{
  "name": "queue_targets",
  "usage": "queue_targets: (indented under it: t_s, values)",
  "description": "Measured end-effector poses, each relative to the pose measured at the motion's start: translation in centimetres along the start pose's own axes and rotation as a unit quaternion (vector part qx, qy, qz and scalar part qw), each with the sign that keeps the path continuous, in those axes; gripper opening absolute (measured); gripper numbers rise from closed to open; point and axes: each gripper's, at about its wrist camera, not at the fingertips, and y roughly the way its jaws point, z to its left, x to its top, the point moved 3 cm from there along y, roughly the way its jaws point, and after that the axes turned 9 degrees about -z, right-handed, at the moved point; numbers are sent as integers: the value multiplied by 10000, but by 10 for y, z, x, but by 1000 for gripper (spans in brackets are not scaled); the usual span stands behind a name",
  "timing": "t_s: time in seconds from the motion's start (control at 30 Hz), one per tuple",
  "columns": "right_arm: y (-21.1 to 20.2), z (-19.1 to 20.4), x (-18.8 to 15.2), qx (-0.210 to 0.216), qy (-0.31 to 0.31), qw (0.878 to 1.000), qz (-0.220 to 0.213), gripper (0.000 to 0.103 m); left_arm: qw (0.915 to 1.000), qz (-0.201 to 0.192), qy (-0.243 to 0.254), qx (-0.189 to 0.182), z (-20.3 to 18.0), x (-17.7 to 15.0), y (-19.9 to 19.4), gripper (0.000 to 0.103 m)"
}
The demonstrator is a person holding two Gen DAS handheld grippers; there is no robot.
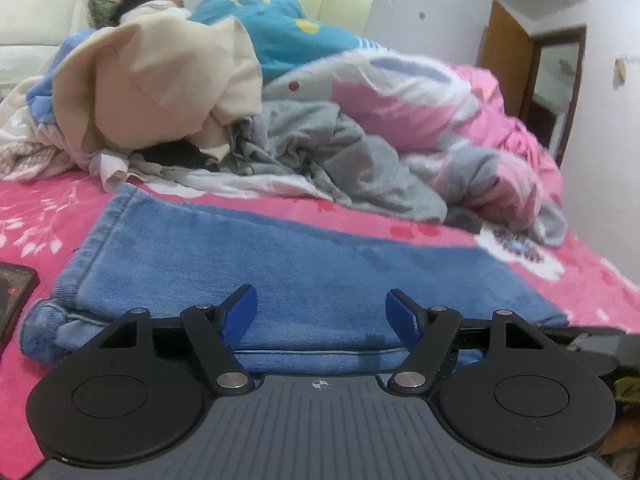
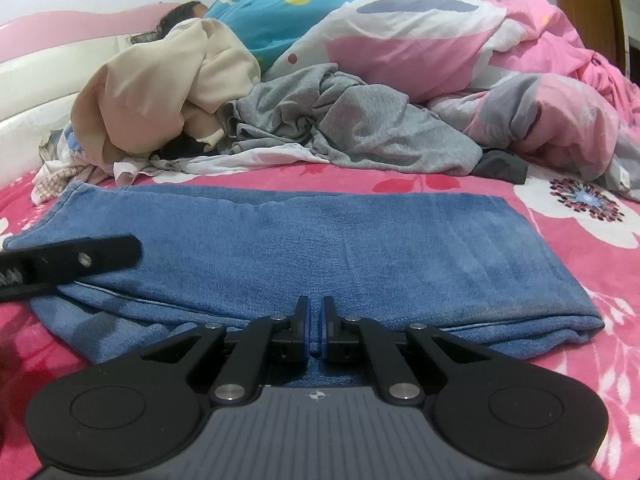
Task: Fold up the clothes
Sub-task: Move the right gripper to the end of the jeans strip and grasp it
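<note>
Lying flat on the pink floral blanket (image 1: 48,216), the folded blue jeans (image 1: 280,264) run left-right under the left gripper (image 1: 321,312), jaws apart. From the right wrist, the right gripper (image 2: 316,330) pinches shut on their near edge.

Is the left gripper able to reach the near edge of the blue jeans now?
Probably yes: the left gripper is open just above the blue jeans, and nothing lies between its fingers and the near edge.
</note>
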Motion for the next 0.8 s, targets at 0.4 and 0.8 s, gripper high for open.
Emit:
queue_targets:
  t_s: [0.4, 0.8]
  values:
    - [0, -8, 0, 155, 298, 9994, -27, 4, 9978, -322, -238, -521, 26, -5, -56, 84]
    - [-45, -59, 12, 227, 2214, 9748, -158, 43, 9933, -625, 372, -895, -2, -5, -56, 85]
